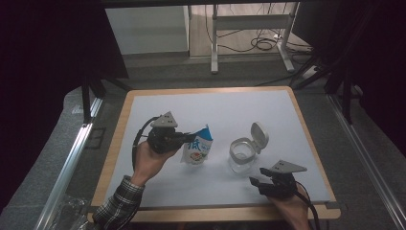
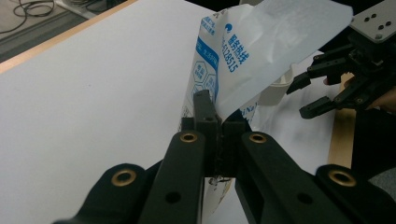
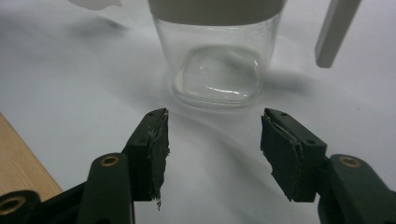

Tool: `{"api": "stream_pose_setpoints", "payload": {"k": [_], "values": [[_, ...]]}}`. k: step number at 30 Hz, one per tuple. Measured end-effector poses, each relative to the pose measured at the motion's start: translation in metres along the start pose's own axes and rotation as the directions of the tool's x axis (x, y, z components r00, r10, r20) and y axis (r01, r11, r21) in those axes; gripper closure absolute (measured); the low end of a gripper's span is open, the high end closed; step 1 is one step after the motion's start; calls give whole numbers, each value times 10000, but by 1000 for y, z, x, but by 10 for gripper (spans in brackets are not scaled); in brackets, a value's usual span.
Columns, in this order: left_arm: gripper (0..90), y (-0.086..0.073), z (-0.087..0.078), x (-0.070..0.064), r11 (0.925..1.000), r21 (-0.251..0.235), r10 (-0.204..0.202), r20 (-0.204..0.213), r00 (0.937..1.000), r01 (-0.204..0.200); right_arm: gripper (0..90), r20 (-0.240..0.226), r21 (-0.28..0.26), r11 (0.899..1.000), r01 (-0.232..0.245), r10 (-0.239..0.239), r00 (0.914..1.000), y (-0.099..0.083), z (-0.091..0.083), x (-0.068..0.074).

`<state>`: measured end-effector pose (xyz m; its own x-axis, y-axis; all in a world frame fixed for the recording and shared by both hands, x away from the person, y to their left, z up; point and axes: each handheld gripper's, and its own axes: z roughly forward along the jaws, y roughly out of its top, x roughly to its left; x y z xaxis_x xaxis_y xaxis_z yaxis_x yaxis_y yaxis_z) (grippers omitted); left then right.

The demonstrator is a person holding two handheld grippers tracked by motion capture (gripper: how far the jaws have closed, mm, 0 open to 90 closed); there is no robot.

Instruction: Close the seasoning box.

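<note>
A white and blue printed pouch point(image 1: 197, 147) stands tilted on the white mat, left of centre. My left gripper point(image 1: 184, 139) is shut on the pouch's left edge; in the left gripper view the jaws pinch the pouch point(image 2: 233, 56) low on its side. A clear glass jar point(image 1: 241, 154) with a grey rim and its flip lid point(image 1: 259, 135) open stands to the right of the pouch. My right gripper point(image 1: 257, 182) hovers open just in front of the jar, a short gap away. In the right gripper view the jar point(image 3: 217, 70) stands beyond the parted jaws of the right gripper point(image 3: 214, 156).
The white mat point(image 1: 158, 110) covers a wooden table point(image 1: 113, 158). Desk legs point(image 1: 214, 38) and cables point(image 1: 265, 44) lie on the floor beyond the far edge. A metal rail point(image 1: 67, 167) runs along the left side.
</note>
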<state>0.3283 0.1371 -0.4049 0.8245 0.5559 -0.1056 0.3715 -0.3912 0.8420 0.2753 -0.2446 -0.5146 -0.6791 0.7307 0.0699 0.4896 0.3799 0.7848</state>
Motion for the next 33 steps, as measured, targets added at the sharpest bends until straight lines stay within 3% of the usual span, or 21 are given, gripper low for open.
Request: {"api": "stream_pose_setpoints", "payload": {"k": [17, 33], "values": [[898, 1, 0, -15, 10000, -87, -15, 189, 9998, 17, 449, -273, 22, 9992, 388, -387, 9989, 5, 6, 16], [898, 5, 4, -25, 10000, -64, -71, 328, 9994, 73, 461, -838, 29, 9970, 776, -771, 9935, 12, 21, 33]]}}
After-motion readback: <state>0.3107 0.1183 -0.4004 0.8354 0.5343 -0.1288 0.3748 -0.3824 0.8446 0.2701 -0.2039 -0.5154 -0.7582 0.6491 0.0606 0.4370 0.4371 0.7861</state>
